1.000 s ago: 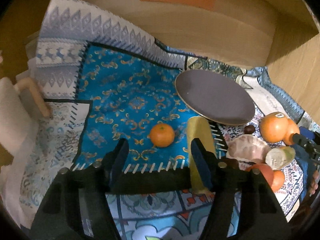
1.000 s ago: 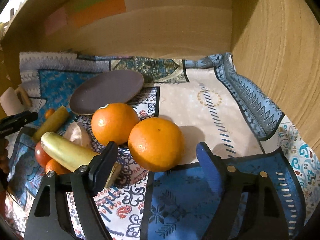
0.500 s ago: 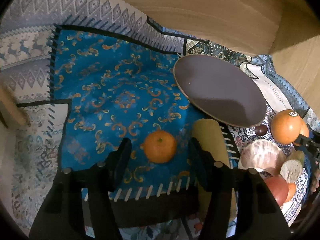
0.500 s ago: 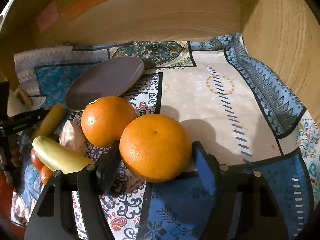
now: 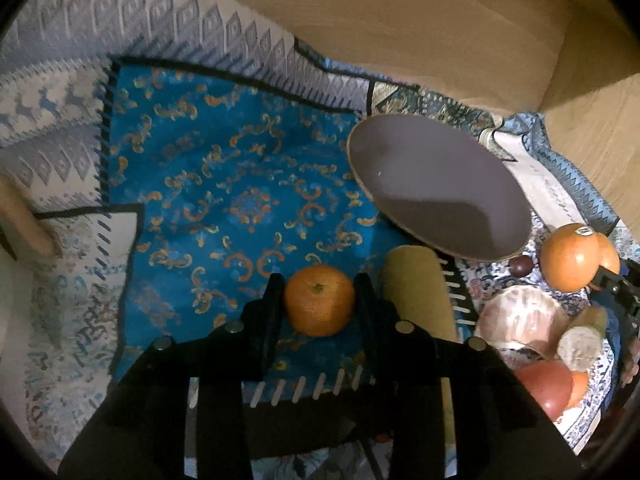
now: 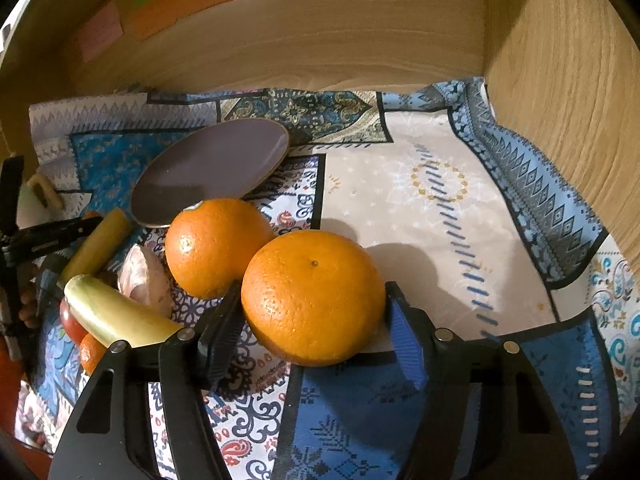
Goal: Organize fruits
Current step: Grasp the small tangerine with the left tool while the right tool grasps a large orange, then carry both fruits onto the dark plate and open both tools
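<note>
A small mandarin (image 5: 319, 304) lies on the blue patch of the patterned cloth (image 5: 224, 208). My left gripper (image 5: 319, 280) straddles it, jaws closing, and both pads touch its sides. In the right wrist view a large orange (image 6: 312, 300) sits between the fingers of my right gripper (image 6: 313, 288), both pads pressed against it. A second orange (image 6: 216, 246) leans on it from the left. The empty purple plate (image 5: 436, 188) lies behind the fruit.
A yellow banana piece (image 5: 416, 292), a pale shell-like peel (image 5: 520, 320), a cut banana (image 6: 116, 316), a red tomato (image 5: 544, 384) and a small dark nut (image 5: 520, 266) crowd between the grippers. Wooden walls (image 6: 560, 120) close the back and right. A white mug (image 6: 36, 196) stands far left.
My left gripper moved forward and down over the mandarin, and its fingers closed from wide apart onto it. The right gripper's fingers closed in against the large orange.
</note>
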`<state>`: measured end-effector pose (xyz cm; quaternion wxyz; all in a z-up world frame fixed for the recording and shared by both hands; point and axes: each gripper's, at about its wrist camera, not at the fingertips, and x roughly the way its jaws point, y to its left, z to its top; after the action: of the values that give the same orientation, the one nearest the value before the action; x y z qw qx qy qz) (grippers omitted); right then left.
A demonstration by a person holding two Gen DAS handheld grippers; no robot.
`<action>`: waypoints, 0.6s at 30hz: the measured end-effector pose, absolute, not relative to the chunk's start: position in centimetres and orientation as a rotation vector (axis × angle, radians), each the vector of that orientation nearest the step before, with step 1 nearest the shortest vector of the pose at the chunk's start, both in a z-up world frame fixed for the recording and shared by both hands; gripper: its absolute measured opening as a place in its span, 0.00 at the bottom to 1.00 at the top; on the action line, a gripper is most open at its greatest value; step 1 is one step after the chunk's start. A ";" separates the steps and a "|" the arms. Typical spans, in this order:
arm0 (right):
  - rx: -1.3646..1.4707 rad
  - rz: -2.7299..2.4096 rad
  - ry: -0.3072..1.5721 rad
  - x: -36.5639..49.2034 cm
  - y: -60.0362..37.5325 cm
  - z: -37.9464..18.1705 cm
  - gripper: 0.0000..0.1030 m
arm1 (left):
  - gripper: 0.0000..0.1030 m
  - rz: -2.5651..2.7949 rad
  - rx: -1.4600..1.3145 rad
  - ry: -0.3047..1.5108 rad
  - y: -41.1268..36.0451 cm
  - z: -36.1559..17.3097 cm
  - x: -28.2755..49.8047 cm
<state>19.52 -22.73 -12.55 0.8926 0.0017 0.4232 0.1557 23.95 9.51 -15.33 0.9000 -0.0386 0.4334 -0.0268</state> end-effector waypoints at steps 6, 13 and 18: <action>-0.018 0.310 0.797 19.2 -23.1 -10.0 0.62 | 0.34 -0.049 -0.051 0.815 9.2 -12.4 22.3; -0.045 0.332 0.674 19.4 -22.3 -6.4 0.62 | 0.34 -0.058 -0.029 0.719 8.4 -8.9 21.1; -0.061 0.361 0.615 20.2 -20.9 -4.6 0.62 | 0.34 -0.065 -0.027 0.665 7.5 -7.0 21.1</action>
<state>20.22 -20.91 -4.62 0.9367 -0.0299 0.3009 0.1764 21.13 7.51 -7.03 0.9446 -0.0133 0.3265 -0.0320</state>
